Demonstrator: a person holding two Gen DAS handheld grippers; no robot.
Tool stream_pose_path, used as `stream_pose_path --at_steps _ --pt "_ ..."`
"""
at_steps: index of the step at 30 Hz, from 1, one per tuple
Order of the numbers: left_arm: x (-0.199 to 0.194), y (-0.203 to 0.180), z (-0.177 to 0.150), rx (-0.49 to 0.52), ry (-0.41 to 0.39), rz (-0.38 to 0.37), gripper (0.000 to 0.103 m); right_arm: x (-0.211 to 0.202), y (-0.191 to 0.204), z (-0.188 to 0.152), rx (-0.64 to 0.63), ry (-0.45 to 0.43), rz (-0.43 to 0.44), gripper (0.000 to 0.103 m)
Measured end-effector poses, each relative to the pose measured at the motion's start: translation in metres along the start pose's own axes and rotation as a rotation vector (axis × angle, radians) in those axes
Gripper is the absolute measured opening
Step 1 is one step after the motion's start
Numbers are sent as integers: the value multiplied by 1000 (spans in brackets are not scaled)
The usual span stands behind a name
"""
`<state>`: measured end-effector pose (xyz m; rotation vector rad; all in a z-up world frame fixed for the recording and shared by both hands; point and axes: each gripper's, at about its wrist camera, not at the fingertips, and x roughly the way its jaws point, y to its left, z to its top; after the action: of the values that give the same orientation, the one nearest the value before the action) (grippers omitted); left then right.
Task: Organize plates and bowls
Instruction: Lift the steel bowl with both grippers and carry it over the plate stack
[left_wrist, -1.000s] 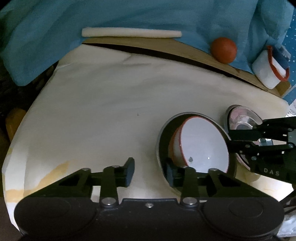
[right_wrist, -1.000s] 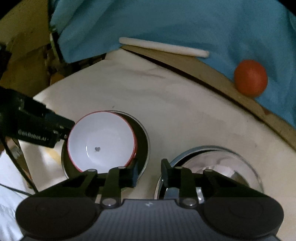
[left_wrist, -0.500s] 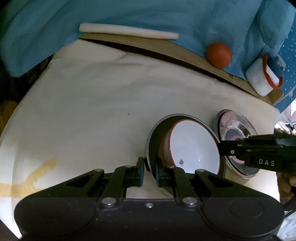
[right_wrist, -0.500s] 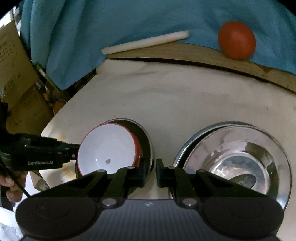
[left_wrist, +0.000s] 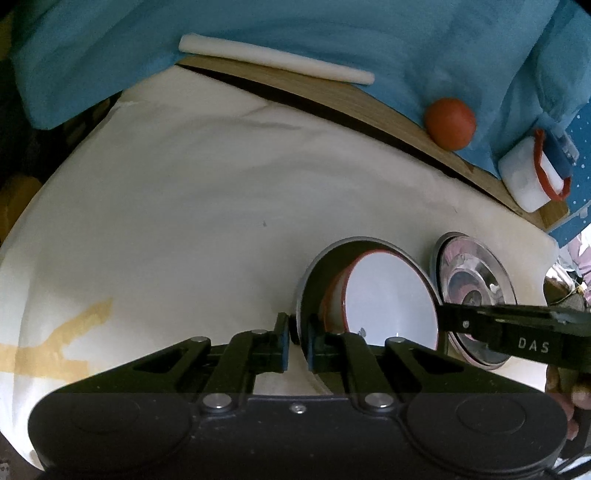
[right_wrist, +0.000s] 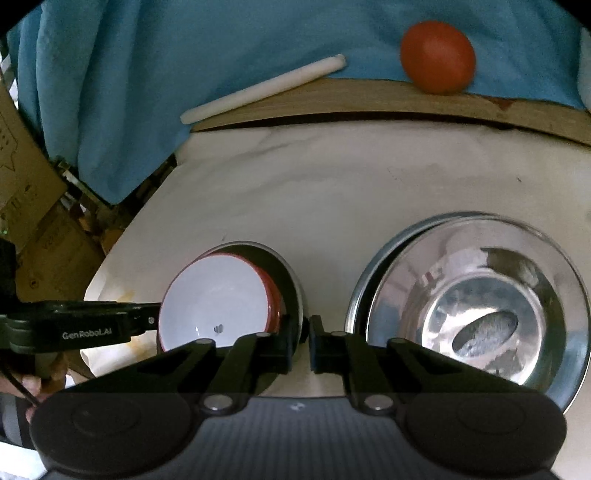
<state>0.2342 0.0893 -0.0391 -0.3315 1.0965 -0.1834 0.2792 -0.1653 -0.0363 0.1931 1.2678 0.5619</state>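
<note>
Hiding the near edge of the steel plate, the left claw pinches its left rim; the white bowl sits tilted on that plate on the surface. A second ago both claws stood open; now each is clamped. The right claw grips the same plate's right rim, its tip concealed behind the bowl in the left view. Further right, a shiny bowl rests in a second plate, partly cut off.
</note>
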Motion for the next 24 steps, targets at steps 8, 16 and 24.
stream_pose_path --at_steps 8,16,24 --pt "-4 4 0 -22 27 -1 6 -7 8 -11 26 -14 -7 9" --pt "-12 4 1 -32 35 -21 6 -17 14 -18 58 -20 -16 9" --pt "-18 -11 13 -22 14 -43 6 -35 7 -15 88 -52 -19 9"
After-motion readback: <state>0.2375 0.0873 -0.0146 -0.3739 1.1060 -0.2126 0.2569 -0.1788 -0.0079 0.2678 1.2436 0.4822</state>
